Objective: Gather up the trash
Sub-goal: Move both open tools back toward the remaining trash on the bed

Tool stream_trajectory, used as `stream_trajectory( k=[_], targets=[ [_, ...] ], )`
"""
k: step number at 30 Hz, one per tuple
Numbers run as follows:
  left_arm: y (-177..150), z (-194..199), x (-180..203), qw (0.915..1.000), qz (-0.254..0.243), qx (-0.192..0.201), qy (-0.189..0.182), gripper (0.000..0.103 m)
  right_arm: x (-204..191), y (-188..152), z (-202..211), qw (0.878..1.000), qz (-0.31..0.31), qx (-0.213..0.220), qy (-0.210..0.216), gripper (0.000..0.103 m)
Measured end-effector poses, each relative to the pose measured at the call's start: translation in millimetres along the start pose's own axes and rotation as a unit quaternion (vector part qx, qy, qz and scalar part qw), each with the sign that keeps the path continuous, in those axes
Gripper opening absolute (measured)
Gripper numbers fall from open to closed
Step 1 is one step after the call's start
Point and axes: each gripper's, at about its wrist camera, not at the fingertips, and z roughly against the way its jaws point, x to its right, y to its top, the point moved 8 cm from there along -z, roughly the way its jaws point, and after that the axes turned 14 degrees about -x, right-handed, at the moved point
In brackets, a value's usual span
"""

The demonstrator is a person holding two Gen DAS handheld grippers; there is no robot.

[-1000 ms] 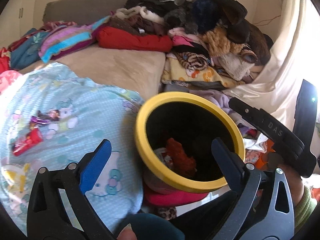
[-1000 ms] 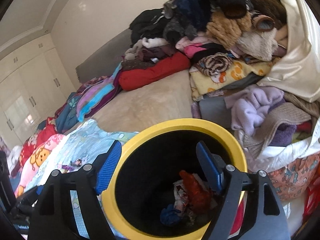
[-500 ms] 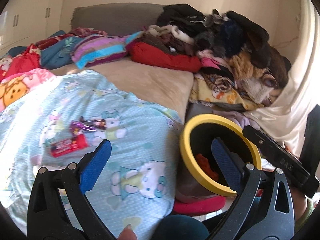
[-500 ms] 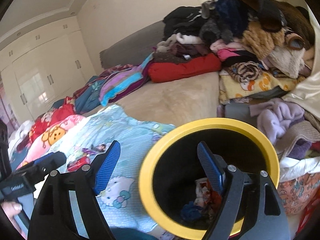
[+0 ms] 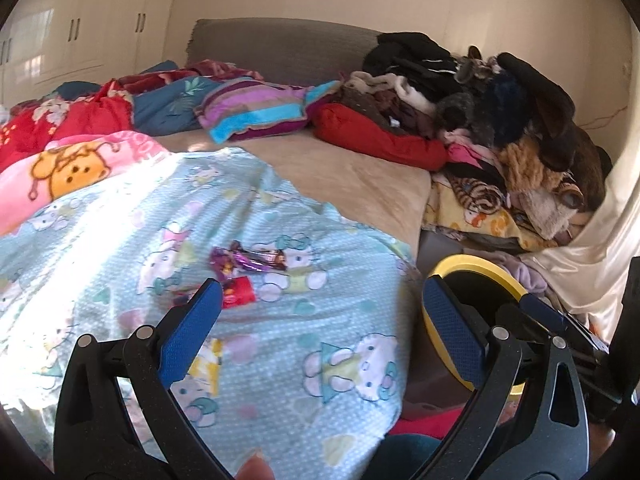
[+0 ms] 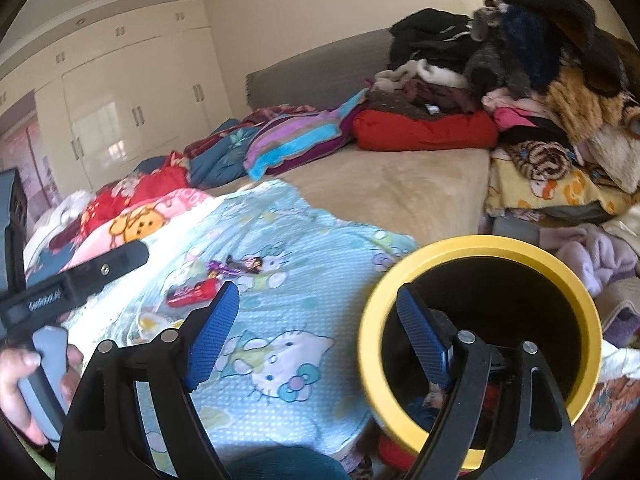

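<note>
Two wrappers lie on the light blue cartoon blanket (image 5: pixel 320 360): a red wrapper (image 5: pixel 240 296) (image 6: pixel 192 294) and, just beyond it, a purple wrapper (image 5: pixel 248 260) (image 6: pixel 236 266). My left gripper (image 5: pixel 320 320) is open and empty, with the red wrapper just past its left pad. My right gripper (image 6: pixel 320 336) is also open and empty; its right finger hangs over the mouth of the yellow-rimmed bin (image 6: pixel 368 344) (image 5: pixel 480 264). Some trash shows at the bottom of the bin.
A tall pile of clothes (image 5: pixel 500 120) rises at the right behind the bin. Folded blankets and a striped pillow (image 5: pixel 256 112) lie along the grey headboard. In the right wrist view a hand (image 6: pixel 16 376) holds the left gripper's handle at the left edge.
Both views have swung left, away from the bin and over the blanket. The bin has slid to the right side of each view, and the wrappers now sit near the left fingers.
</note>
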Motion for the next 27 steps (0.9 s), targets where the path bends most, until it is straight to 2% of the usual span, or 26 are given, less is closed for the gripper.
stream_trajectory(
  k=[9,16,23,27],
  targets=[
    [-10.9,-3.6,-54.9,0.9983,0.044,-0.019,0.035,0.092,-40.0,8.2,-27.7,0.998,0.049,-0.018,0.02,0.079],
    [-27.3,-10.0,-91.6,0.9945,0.083,-0.046,0.045,0.092,-68.9,22.0,-72.4,0.994,0.087,-0.057,0.03,0.078],
    [-49.7,-26.2,-116.9,0.9881,0.127,-0.083,0.026,0.092,-103.6,41.6,-127.3,0.986,0.131,-0.096,0.037,0.071],
    [-59.4,-37.8,-120.1,0.9838,0.149,-0.1,0.008,0.085,-120.6,47.9,-160.5,0.981,0.146,-0.125,0.037,0.066]
  ],
)
